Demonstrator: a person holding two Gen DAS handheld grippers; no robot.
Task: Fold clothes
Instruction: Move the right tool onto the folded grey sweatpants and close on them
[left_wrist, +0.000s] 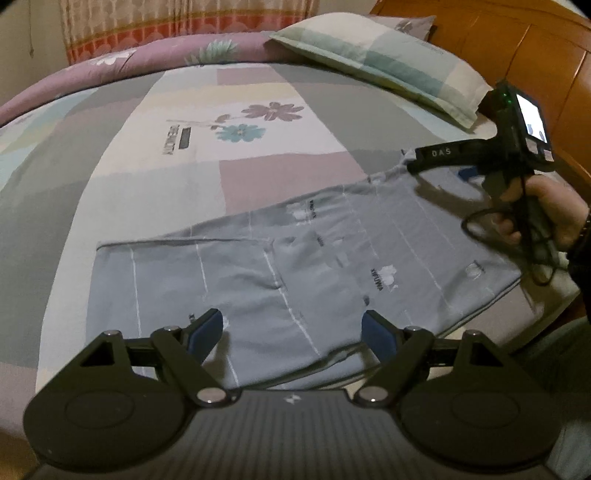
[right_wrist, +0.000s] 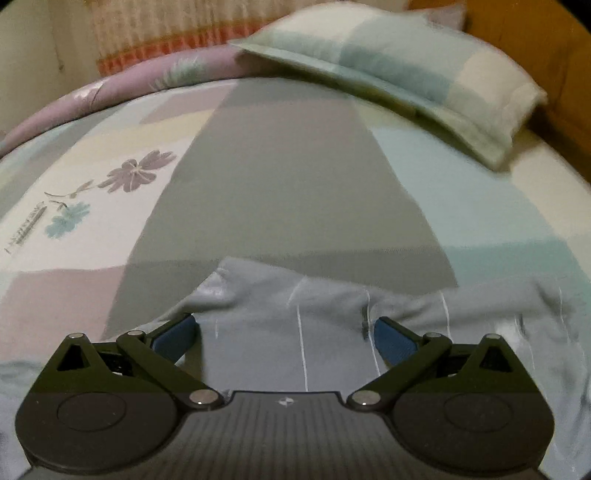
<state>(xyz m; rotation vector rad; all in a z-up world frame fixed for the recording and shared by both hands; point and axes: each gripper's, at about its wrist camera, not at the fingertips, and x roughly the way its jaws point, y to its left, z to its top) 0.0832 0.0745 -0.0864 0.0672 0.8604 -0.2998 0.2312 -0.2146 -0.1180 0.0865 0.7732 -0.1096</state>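
Both sets of jaws spread wide, nothing pinched: left gripper (left_wrist: 293, 334) low over near edge of grey-blue garment (left_wrist: 295, 266), right gripper (right_wrist: 286, 338) over its far, bunched end, garment lying flat on patchwork bedsheet (left_wrist: 155, 192), pillow (left_wrist: 380, 62) beyond by wooden headboard (left_wrist: 524, 48).

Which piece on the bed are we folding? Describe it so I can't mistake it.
Start from the bed with the patchwork flower sheet and the checked pillow by the wooden headboard. On the near part of the sheet lies a grey-blue garment, spread flat. It alone has thin white stripes and small white printed motifs; the bedding around it is in large colour blocks.
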